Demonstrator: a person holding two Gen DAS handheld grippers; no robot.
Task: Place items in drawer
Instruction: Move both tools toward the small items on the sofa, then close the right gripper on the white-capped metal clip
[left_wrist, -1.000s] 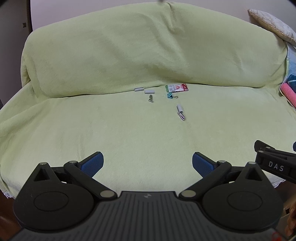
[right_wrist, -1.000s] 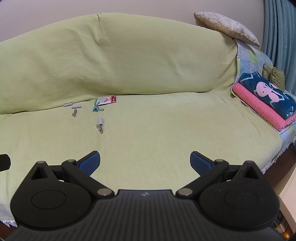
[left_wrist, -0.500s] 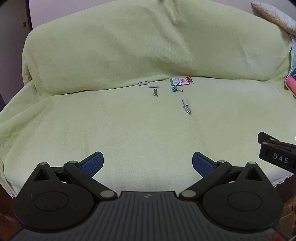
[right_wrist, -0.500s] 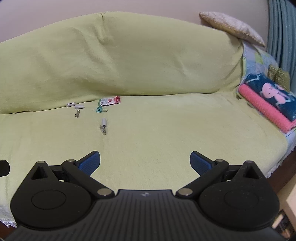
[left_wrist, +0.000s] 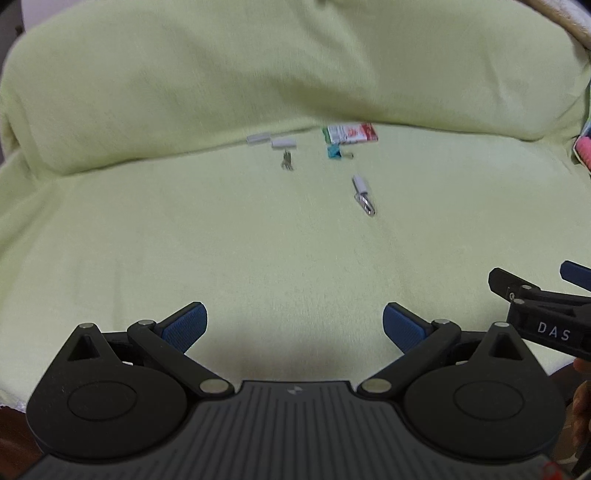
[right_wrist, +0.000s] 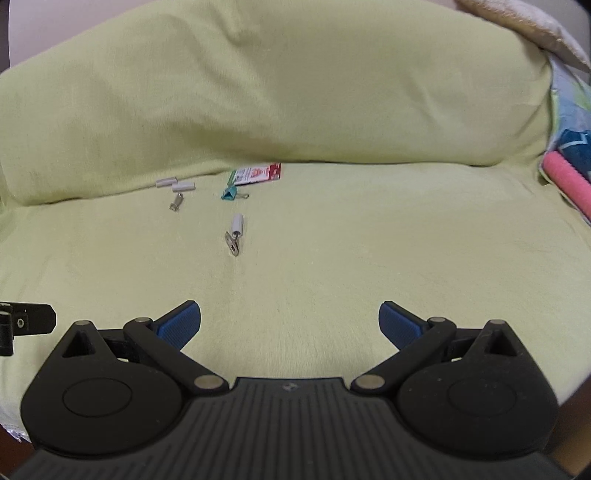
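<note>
Small items lie on a sofa seat under a pale green cover (left_wrist: 184, 240) (right_wrist: 369, 240). A red and green packet (left_wrist: 351, 133) (right_wrist: 256, 173) rests at the foot of the backrest, with a teal binder clip (left_wrist: 335, 151) (right_wrist: 231, 194) just in front. Two white sticks (left_wrist: 271, 140) (right_wrist: 175, 184) and a small metal clip (left_wrist: 287, 161) (right_wrist: 176, 203) lie to the left. Nearest is a white cap with a metal clip (left_wrist: 363, 194) (right_wrist: 235, 234). My left gripper (left_wrist: 293, 326) and right gripper (right_wrist: 290, 325) are both open, empty and well short of the items. No drawer shows.
The right gripper's body marked DAS (left_wrist: 546, 317) reaches in at the right edge of the left view. A pink and blue folded blanket (right_wrist: 569, 173) lies at the sofa's right end, with a beige cushion (right_wrist: 535, 26) on the backrest above.
Both grippers have moved forward toward the sofa; the items look larger and nearer. Both stay open.
</note>
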